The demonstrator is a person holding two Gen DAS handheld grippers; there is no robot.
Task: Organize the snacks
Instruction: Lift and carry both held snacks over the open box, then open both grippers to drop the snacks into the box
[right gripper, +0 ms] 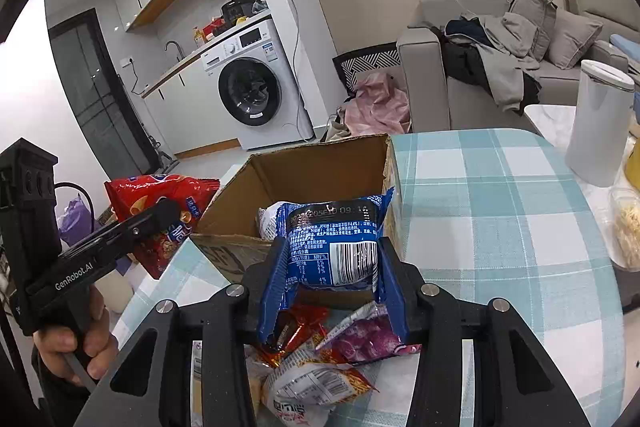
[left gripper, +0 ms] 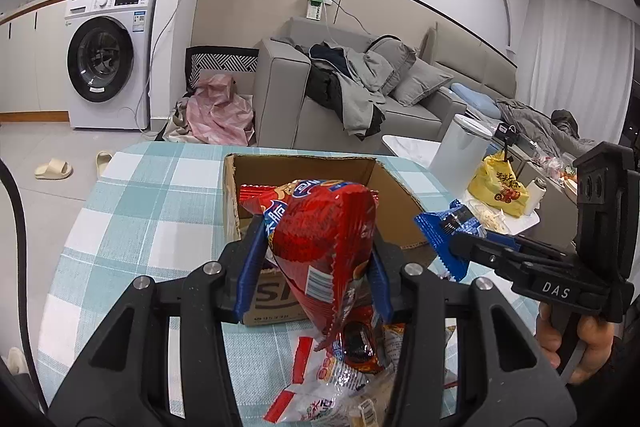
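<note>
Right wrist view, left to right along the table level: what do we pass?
Left claw holding red snack bag → cardboard box → blue snack packet in right claw → checked tablecloth → white canister.

We see our right gripper (right gripper: 332, 267) clamped on a blue packet (right gripper: 334, 247), barcode side facing us, held over the near edge of the open box (right gripper: 320, 171) on the checked table (right gripper: 500, 211). At the table's near edge, below the packet, lie a red wrapper (right gripper: 298, 331), a purple pack (right gripper: 366, 337) and a white bag (right gripper: 316, 385). To the left, off the table's left edge, our left gripper (right gripper: 160, 217) grips a red bag (right gripper: 160, 211).
</note>
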